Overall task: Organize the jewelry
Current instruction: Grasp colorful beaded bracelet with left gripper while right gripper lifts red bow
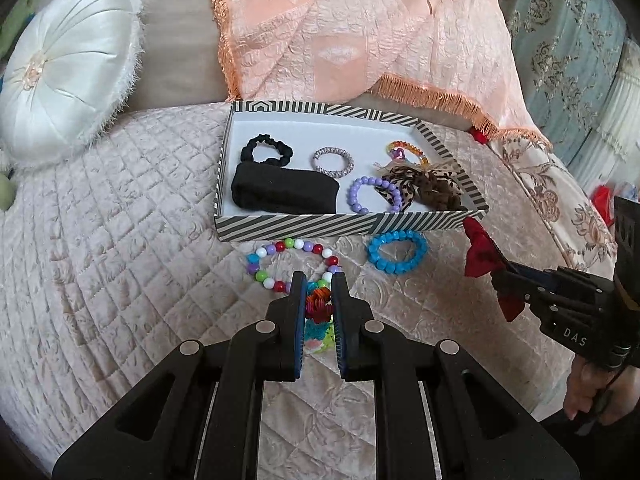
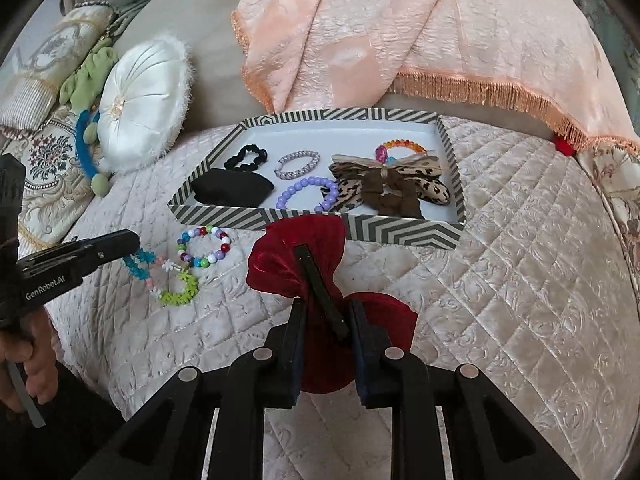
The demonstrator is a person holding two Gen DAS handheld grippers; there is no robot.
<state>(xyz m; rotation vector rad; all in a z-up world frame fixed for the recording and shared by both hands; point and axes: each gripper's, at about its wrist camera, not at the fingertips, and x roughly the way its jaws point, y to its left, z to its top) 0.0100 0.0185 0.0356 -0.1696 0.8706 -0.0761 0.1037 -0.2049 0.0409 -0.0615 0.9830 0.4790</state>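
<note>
My left gripper (image 1: 319,292) is shut on a multicoloured flower-bead bracelet (image 1: 318,306), which hangs from its tip (image 2: 134,242) just above the quilt in the right wrist view (image 2: 176,286). My right gripper (image 2: 328,314) is shut on a red velvet bow clip (image 2: 296,248), gripping the black clip bar. It is held off the bed near the front right corner of the striped box (image 1: 344,229). The box holds a black scrunchie (image 1: 266,150), a silver bracelet (image 1: 333,161), a purple bead bracelet (image 1: 374,194), a leopard bow (image 2: 386,186) and a black headband (image 1: 282,194).
A round-bead multicolour bracelet (image 1: 288,264) and a blue bracelet (image 1: 398,256) lie on the quilted bedspread (image 1: 120,260) in front of the box. A white round cushion (image 1: 66,72) sits far left. A peach fringed blanket (image 1: 360,32) drapes behind the box.
</note>
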